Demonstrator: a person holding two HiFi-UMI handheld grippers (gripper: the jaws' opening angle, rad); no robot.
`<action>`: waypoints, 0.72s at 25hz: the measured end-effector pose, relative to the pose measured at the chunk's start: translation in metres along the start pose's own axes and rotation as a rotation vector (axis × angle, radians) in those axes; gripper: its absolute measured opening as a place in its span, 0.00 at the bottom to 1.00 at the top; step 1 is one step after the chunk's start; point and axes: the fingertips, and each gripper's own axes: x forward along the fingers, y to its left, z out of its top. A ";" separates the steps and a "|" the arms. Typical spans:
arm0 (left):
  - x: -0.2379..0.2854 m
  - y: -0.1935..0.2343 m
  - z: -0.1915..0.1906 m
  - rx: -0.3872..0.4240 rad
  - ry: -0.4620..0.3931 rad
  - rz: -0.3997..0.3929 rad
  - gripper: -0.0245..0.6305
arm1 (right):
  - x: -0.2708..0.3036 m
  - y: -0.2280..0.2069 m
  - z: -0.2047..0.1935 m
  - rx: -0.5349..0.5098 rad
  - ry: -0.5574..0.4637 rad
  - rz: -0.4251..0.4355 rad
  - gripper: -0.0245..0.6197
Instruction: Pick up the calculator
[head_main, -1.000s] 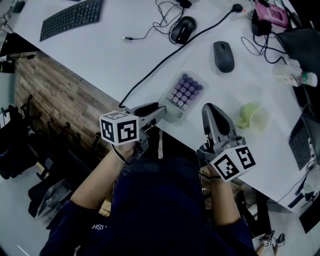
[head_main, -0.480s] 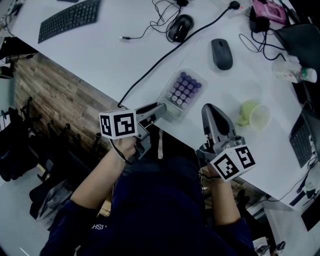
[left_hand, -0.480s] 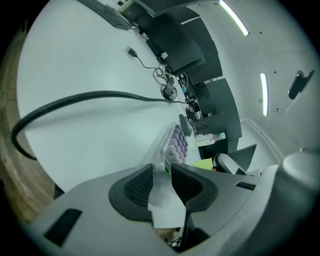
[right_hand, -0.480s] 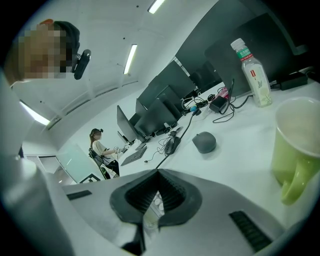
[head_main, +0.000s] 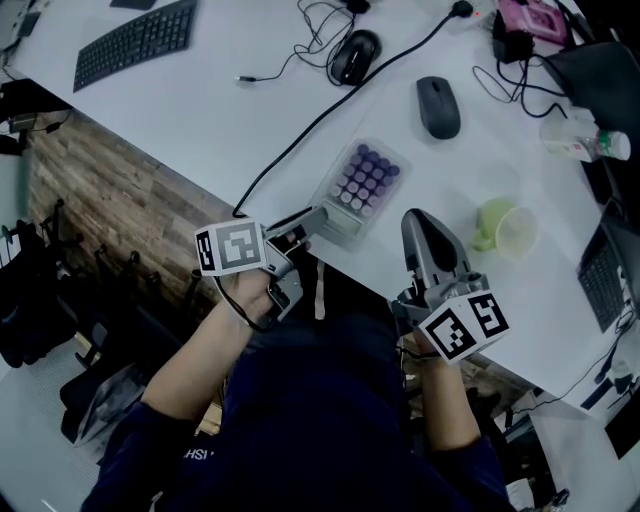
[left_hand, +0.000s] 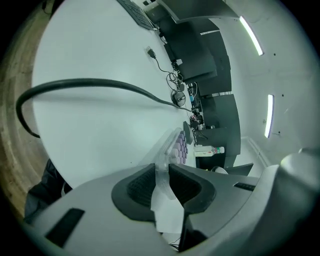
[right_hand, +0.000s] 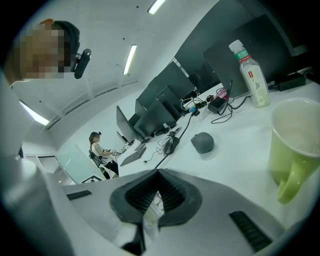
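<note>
The calculator (head_main: 362, 182), clear-cased with purple keys, lies on the white table (head_main: 230, 110) near its front edge. My left gripper (head_main: 316, 216) is at the calculator's near left corner. In the left gripper view the jaws are closing, and the clear edge (left_hand: 161, 172) fills the gap between the pads, touching both. The purple keys (left_hand: 180, 148) show beyond. My right gripper (head_main: 420, 222) rests just right of the calculator, jaws shut with nothing held (right_hand: 157, 173).
A green cup (head_main: 508, 233) stands right of the right gripper. A grey mouse (head_main: 438, 106), a black mouse (head_main: 354, 56), a keyboard (head_main: 135, 38) and a bottle (head_main: 585, 145) lie farther back. A black cable (head_main: 300, 140) runs from the table edge past the calculator.
The left gripper has rolled on its axis and its jaws have narrowed onto the calculator's near edge. The right gripper has stayed where it was.
</note>
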 end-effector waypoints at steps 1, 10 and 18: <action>0.000 -0.001 0.001 -0.006 -0.006 -0.004 0.20 | 0.000 0.000 0.000 -0.001 -0.001 -0.001 0.05; -0.005 -0.007 0.009 -0.023 -0.040 -0.032 0.19 | -0.004 0.002 0.006 -0.008 -0.018 -0.007 0.05; -0.007 -0.029 0.017 -0.069 -0.078 -0.141 0.19 | -0.008 0.009 0.021 -0.030 -0.047 -0.015 0.05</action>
